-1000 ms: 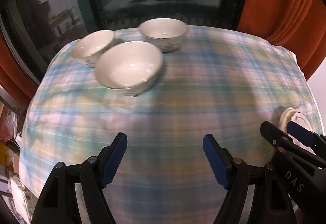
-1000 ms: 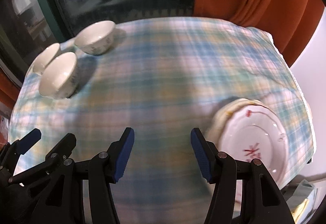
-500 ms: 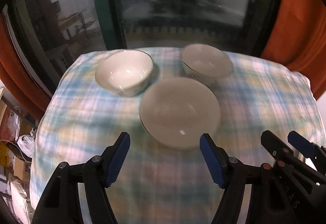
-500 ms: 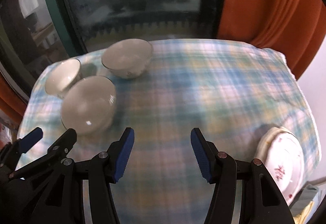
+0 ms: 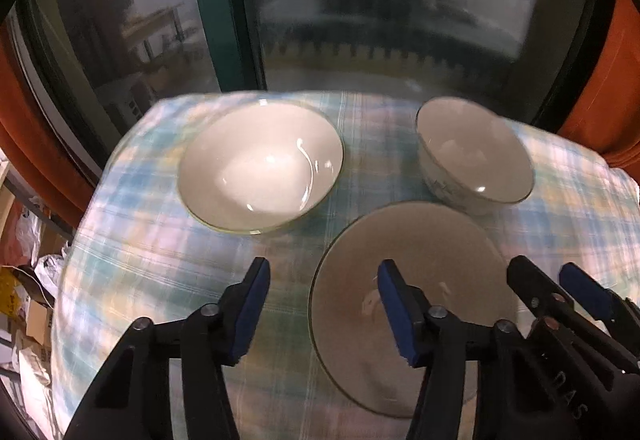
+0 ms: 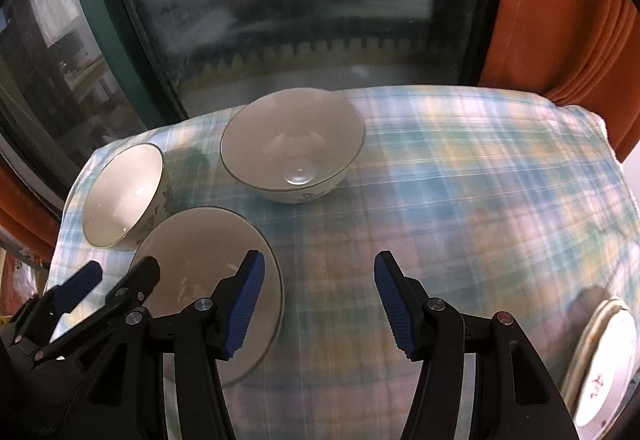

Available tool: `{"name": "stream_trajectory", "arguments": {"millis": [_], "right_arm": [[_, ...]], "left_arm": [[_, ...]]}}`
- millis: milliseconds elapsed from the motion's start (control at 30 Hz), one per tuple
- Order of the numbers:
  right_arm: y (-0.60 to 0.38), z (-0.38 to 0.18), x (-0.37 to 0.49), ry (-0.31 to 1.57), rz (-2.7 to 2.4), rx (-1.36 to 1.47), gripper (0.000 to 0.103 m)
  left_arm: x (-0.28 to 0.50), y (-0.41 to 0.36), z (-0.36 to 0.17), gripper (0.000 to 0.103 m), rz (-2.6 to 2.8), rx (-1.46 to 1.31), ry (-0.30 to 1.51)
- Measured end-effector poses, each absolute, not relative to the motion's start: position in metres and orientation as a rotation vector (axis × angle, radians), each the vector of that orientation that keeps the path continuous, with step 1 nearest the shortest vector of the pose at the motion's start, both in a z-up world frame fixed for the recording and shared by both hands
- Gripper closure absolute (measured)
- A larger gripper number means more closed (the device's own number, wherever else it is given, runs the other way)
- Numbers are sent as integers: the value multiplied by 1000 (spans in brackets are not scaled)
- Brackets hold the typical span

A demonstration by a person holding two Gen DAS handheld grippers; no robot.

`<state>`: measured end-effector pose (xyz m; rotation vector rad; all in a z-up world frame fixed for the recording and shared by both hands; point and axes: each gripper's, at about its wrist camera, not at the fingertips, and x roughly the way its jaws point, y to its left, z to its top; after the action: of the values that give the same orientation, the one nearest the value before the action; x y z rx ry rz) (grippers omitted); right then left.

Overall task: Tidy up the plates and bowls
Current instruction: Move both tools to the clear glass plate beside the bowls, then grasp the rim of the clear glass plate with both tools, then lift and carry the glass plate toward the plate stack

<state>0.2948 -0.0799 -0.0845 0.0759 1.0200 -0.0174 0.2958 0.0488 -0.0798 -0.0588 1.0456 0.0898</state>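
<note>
Bowls now fill the frame where a second ago they sat small at upper left; nearest bowl (image 5: 408,304) lies at lower centre under the closing, empty left gripper (image 5: 320,310) (right gripper (image 6: 316,304) open, empty); a pickup looks imminent.

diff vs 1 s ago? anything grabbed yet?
Both tools swept left across the table, from the plate stack side to the three bowls. The nearest bowl now sits right in front of the left tool, whose jaws are closing with only cloth between them. Nothing grabbed. Right tool stays open and empty; bowls and plates unmoved.
</note>
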Motion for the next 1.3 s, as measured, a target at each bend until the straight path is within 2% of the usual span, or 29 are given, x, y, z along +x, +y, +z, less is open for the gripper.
{"name": "stream_trajectory", "arguments": {"millis": [167,267,400,500,933,1300], "right_arm": [[-76,-107,306,1082,16,86,52],[-73,-114,311,1096,34,88,59],[-67,-119,314,1103,90,91,82],[-64,-121,315,1108,120,91,87],[-62,-115,305,1117,121,66,87],[-91,-102,259,1140,37,77,87]], "left_arm": [[303,48,-97,59,72,-57,1083],[305,50,-102,71,72,-70,1095],[306,53,-106,77,47,-96,1116],[306,53,-107,82,25,-100,1119],[291,47,-101,84,-25,-73,1116],[254,13,-90,84,-120,-43,1128]]}}
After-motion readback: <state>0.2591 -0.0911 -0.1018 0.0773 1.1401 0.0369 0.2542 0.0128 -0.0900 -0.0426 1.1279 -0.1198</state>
